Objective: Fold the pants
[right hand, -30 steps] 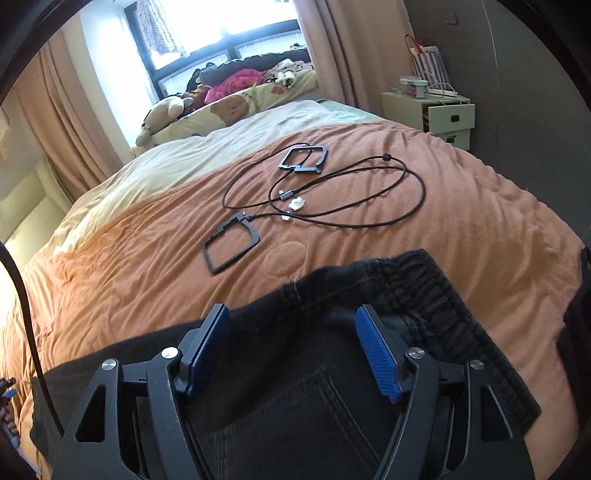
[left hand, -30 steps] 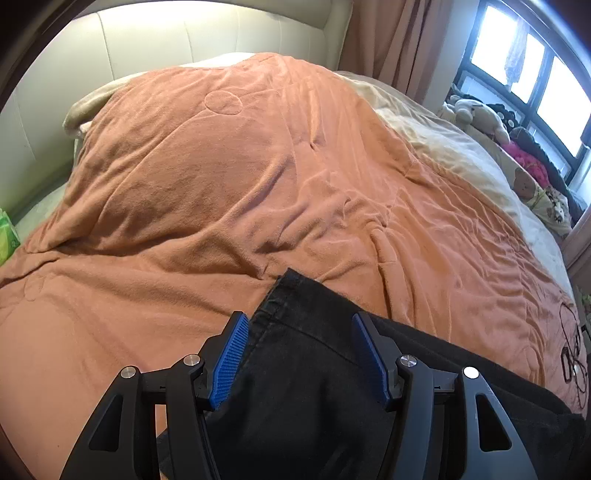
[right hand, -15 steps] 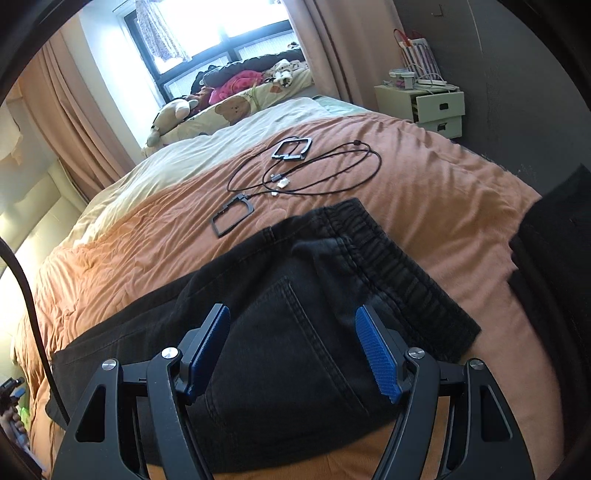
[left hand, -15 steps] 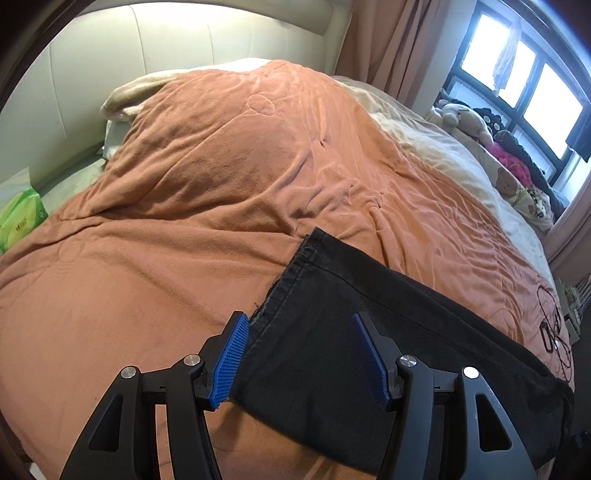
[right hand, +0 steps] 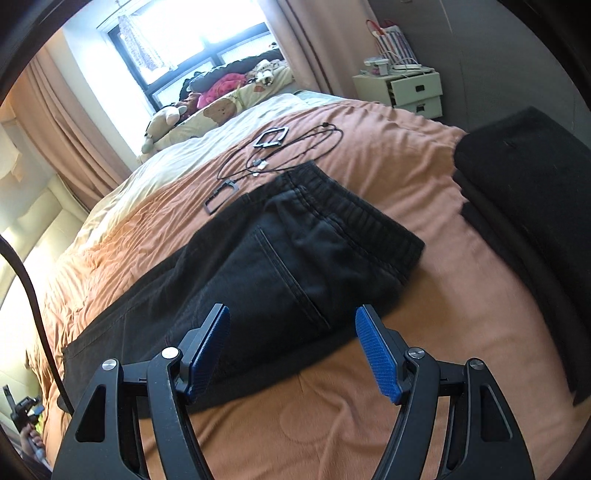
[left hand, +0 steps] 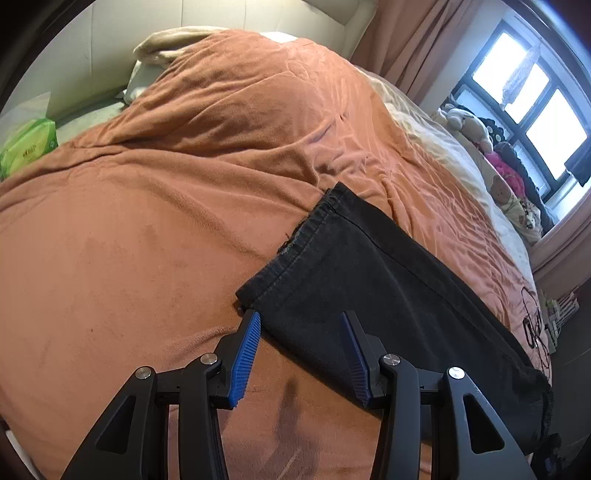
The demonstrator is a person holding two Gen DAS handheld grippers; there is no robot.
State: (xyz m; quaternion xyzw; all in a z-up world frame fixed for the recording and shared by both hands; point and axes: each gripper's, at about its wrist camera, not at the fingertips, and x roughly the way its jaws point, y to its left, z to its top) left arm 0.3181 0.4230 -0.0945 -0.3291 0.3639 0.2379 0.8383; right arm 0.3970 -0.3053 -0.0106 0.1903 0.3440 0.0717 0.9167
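Black pants [left hand: 369, 280] lie flat lengthwise on the orange blanket [left hand: 147, 221]. The left wrist view shows the leg hem [left hand: 295, 240], with the near corner of the leg between the blue pads of my left gripper [left hand: 300, 317]. Its jaws are closing, and the pads do not press on the cloth. The right wrist view shows the elastic waistband [right hand: 354, 214] and a back pocket [right hand: 291, 273]. My right gripper [right hand: 292, 310] hovers open over the near edge of the seat, holding nothing.
Black cables and two small frames [right hand: 273, 155] lie on the blanket beyond the waistband. A stack of dark folded clothes [right hand: 528, 206] sits at the right. A nightstand [right hand: 410, 90], stuffed toys [right hand: 166, 118], a green tissue pack [left hand: 27, 147] and a headboard [left hand: 221, 22] ring the bed.
Both grippers have pulled back toward the near side of the bed, so more of the pants shows beyond them. The left jaws have narrowed. The right jaws keep their width.
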